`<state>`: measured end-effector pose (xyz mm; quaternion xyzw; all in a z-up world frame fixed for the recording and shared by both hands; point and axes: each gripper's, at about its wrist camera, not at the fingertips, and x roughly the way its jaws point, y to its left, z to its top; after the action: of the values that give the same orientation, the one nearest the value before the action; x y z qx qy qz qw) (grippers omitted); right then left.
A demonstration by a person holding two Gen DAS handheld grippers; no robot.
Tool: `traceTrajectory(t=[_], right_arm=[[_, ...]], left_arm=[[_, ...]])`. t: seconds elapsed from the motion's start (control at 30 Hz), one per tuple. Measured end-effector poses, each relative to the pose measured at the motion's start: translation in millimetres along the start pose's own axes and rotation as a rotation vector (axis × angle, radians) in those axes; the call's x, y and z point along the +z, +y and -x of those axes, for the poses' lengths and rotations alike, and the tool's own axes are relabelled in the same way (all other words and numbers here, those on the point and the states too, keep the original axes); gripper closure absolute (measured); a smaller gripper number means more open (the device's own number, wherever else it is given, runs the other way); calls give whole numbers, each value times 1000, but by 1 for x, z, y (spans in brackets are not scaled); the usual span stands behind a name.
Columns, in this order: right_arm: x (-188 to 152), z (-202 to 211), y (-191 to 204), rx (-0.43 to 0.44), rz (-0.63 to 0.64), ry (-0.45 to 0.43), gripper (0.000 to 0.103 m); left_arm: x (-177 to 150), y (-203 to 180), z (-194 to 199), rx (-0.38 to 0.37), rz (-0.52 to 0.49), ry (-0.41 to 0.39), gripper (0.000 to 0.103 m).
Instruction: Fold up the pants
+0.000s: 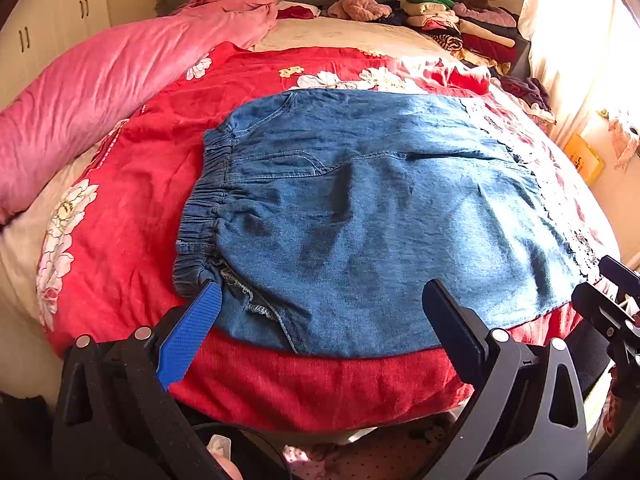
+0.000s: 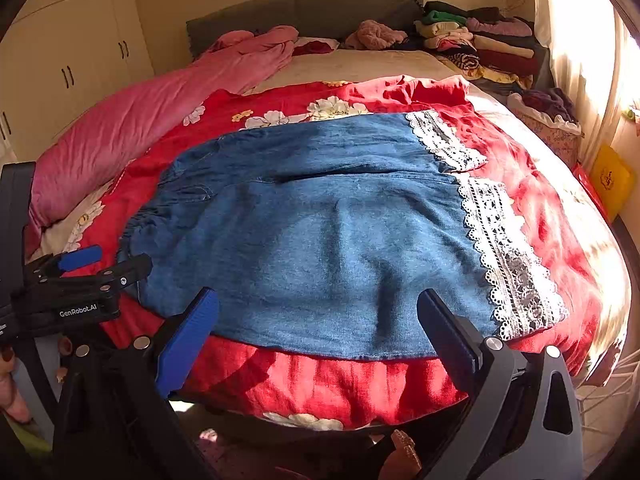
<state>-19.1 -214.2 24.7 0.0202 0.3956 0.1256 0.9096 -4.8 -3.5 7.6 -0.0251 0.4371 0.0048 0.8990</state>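
Blue denim pants (image 1: 360,216) lie flat on a red flowered blanket (image 1: 132,184) on the bed. Their elastic waistband (image 1: 200,216) points left, and the white lace hems (image 2: 504,256) point right. My left gripper (image 1: 320,285) hovers open over the near edge by the waistband; its blue pad's tip is close to the waistband corner, with nothing clamped. My right gripper (image 2: 318,294) hovers open over the near edge toward the hems. Each gripper shows in the other's view: the right gripper (image 1: 590,278) at the right edge, the left gripper (image 2: 125,257) at the left.
A pink quilt (image 1: 100,88) lies along the bed's left side. Folded clothes (image 2: 480,40) are stacked at the back right by the grey headboard (image 2: 312,12). White wardrobes (image 2: 72,60) stand at the left, and a yellow box (image 2: 610,180) and bright curtains at the right.
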Motion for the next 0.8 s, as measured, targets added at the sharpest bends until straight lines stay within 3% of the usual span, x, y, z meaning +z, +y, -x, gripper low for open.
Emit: traceTrajectory(t=[0.8], right_arm=[[0, -1, 1, -9, 4, 1, 4]], left_arm=[[1, 0, 2, 3, -1, -4, 8]])
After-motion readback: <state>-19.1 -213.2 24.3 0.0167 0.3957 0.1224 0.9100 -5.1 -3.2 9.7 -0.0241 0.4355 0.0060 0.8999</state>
